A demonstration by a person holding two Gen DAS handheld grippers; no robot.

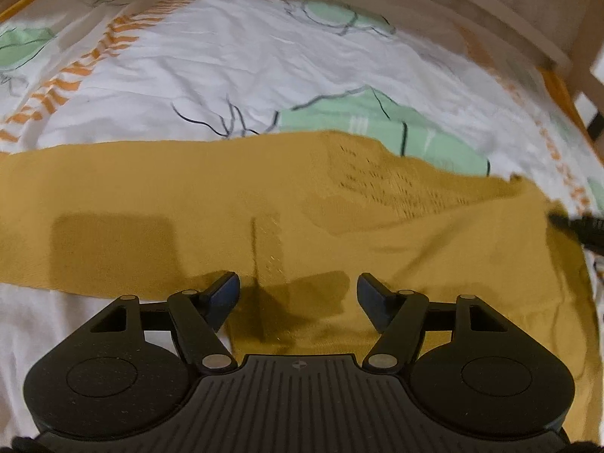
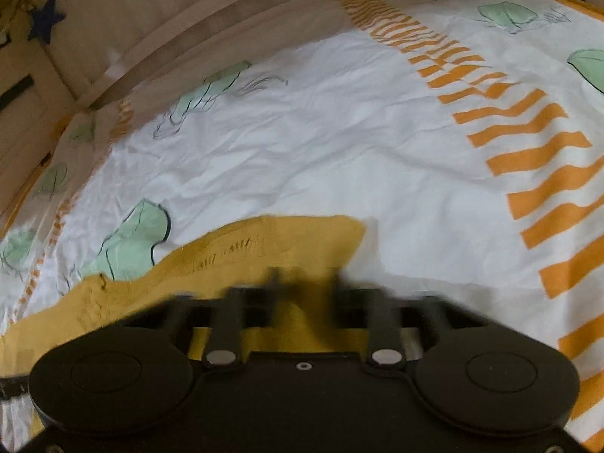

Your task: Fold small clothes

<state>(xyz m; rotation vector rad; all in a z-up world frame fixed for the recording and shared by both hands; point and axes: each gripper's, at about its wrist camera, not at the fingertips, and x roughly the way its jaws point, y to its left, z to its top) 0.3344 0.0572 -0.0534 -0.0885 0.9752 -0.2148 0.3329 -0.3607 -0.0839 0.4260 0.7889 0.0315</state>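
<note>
Mustard-yellow garment [image 1: 226, 204], a small knitted piece with an openwork panel, lies spread across the middle band of the left wrist view, from the left edge to the right edge, resting on a white bedsheet [image 1: 211, 60] printed with green shapes and orange stripes. At lower centre of that view the left gripper [image 1: 298, 292] hangs over the cloth's near edge, its blue-padded jaws spread wide with nothing between them; their shadows fall on the fabric. A raised fold of the garment sits right of centre, and a dark blurred object [image 1: 581, 226] meets the cloth at the right edge. A wooden bed rail [image 1: 472, 3] curves along the upper right. In the right wrist view the garment [image 2: 271, 241] occupies the lower left and centre, its corner ending just right of centre on the sheet [image 2: 339, 132]. The right gripper [image 2: 302, 287] is motion-blurred at lower centre over the cloth; whether its jaws are spread or pinching cannot be told.
</note>
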